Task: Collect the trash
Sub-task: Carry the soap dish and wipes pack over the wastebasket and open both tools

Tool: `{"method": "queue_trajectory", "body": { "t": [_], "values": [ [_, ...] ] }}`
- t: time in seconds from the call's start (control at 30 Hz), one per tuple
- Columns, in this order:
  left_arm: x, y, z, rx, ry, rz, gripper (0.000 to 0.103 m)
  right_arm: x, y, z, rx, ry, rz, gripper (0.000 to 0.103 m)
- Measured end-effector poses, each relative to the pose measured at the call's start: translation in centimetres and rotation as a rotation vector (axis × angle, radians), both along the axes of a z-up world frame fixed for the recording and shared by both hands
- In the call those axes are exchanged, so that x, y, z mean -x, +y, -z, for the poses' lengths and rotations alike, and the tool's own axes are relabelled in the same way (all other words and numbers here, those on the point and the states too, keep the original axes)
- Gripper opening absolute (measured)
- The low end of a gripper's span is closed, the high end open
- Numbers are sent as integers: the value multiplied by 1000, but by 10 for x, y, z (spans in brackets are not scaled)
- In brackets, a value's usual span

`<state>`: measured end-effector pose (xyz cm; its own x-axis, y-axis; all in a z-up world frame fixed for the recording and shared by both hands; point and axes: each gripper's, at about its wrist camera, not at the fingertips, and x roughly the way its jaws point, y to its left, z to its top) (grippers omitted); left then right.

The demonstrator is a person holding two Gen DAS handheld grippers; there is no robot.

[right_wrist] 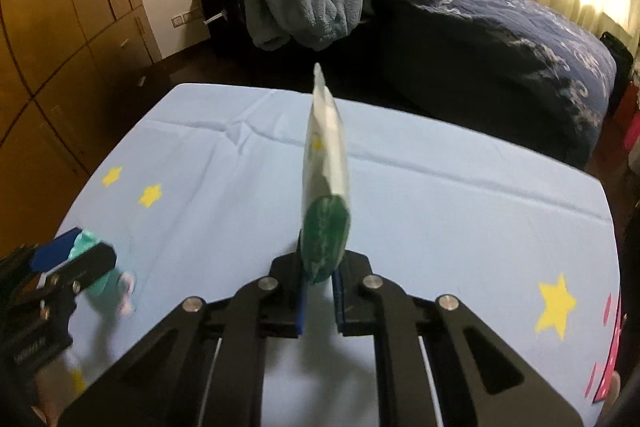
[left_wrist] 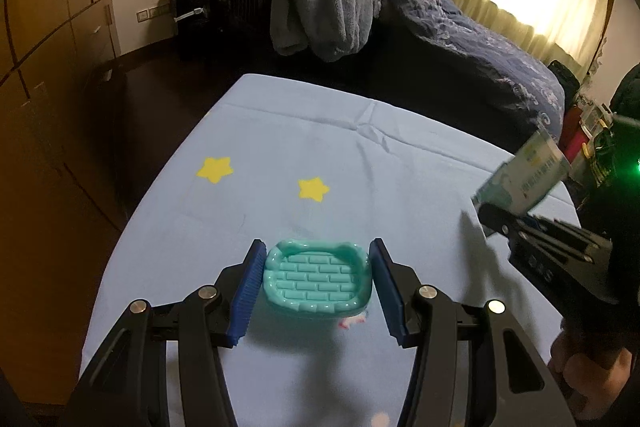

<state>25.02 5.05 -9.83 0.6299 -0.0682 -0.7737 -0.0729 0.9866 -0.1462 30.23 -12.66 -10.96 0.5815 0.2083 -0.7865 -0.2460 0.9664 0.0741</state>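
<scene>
My left gripper [left_wrist: 319,245] is shut on a teal dish [left_wrist: 318,279] with a brick-patterned floor, one blue pad pressing on each side, just above the light blue tablecloth [left_wrist: 360,155]. In the right wrist view this gripper [right_wrist: 80,247] and the dish [right_wrist: 86,241] sit blurred at the far left. My right gripper [right_wrist: 320,267] is shut on a flat white and green packet [right_wrist: 326,163] that stands up edge-on from its fingers. From the left wrist view the packet [left_wrist: 524,175] tilts above the right gripper [left_wrist: 496,223] at the table's right side.
A small pink and white patch [left_wrist: 352,323] lies on the cloth under the dish; whether it is print or a scrap I cannot tell. Behind the table stand a bed with a dark blue quilt [left_wrist: 480,39] and heaped grey blankets [left_wrist: 320,7]. Wooden cupboards [left_wrist: 48,27] line the left.
</scene>
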Motion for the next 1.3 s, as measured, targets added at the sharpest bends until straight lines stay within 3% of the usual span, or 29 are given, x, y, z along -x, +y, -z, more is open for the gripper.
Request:
{"method": "queue_trajectory", "body": {
  "t": [0.43,0.63,0.83,1.3],
  "values": [
    [62,-28,-13,-13,-33,57,53,103,-51,-12,-150,38,49,12],
    [98,-46,-26,-33,-87,96,53,164,-77,-30,-181,-23,74,12],
    [138,-64,-47,14,-175,175,53,223,-98,-45,-195,-101,100,12],
    [166,-126,-72,-42,-241,296,53,276,-147,-46,-226,-141,176,12]
  ]
}}
